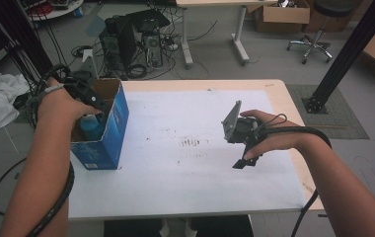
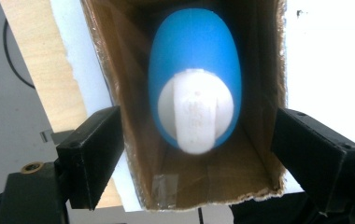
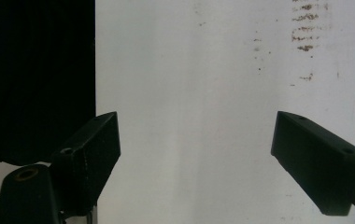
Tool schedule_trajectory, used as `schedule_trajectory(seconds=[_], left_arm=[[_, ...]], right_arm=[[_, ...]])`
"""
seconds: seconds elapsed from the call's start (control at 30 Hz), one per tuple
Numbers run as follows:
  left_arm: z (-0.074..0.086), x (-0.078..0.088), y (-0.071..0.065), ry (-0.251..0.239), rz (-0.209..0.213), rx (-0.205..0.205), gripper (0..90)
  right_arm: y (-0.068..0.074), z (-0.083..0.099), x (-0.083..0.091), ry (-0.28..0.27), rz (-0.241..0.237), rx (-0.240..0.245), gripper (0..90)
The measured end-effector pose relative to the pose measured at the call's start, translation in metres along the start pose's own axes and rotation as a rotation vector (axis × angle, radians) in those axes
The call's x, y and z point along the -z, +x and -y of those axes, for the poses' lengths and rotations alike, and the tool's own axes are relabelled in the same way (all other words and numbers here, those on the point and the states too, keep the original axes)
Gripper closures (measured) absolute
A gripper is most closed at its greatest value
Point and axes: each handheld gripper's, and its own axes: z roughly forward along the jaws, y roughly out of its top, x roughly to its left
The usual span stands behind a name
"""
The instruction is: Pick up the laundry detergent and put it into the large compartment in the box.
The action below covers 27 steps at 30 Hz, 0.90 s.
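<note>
An open-topped box is placed upright on the table, at its left edge. A bottle is contained inside the box, cap uppermost. The left gripper is positioned above the box opening, with the bottle below and between its spread jaws, untouched. The right gripper is held over the right part of the table, well apart from the box.

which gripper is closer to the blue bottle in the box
The left. The left gripper hangs right above the blue bottle inside the open cardboard box, jaws apart. The right gripper sits over bare table, well off to the side.
</note>
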Motion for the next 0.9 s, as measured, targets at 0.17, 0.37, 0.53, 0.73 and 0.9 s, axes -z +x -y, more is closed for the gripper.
schedule_trajectory(seconds=[0.17,0.37,0.53,0.73,0.9], left_arm=[[0.000,0.005,-0.006,0.000,0.002,-0.027,15.6],[0.001,0.014,-0.012,-0.017,-0.002,-0.056,13.6],[0.002,0.023,-0.015,-0.024,-0.004,-0.073,8.3],[0.004,0.032,-0.017,-0.035,0.007,-0.092,5.8],[0.005,0.039,-0.021,-0.034,0.007,-0.129,0.8]], right_arm=[[-0.001,-0.001,0.000,0.001,0.001,-0.001,15.8],[-0.002,-0.002,-0.001,0.001,0.001,0.004,15.8],[-0.002,-0.002,0.000,0.000,0.002,0.002,15.8],[-0.001,-0.003,0.001,-0.002,0.005,0.004,15.8],[-0.001,-0.003,0.001,-0.001,0.005,0.005,15.8]])
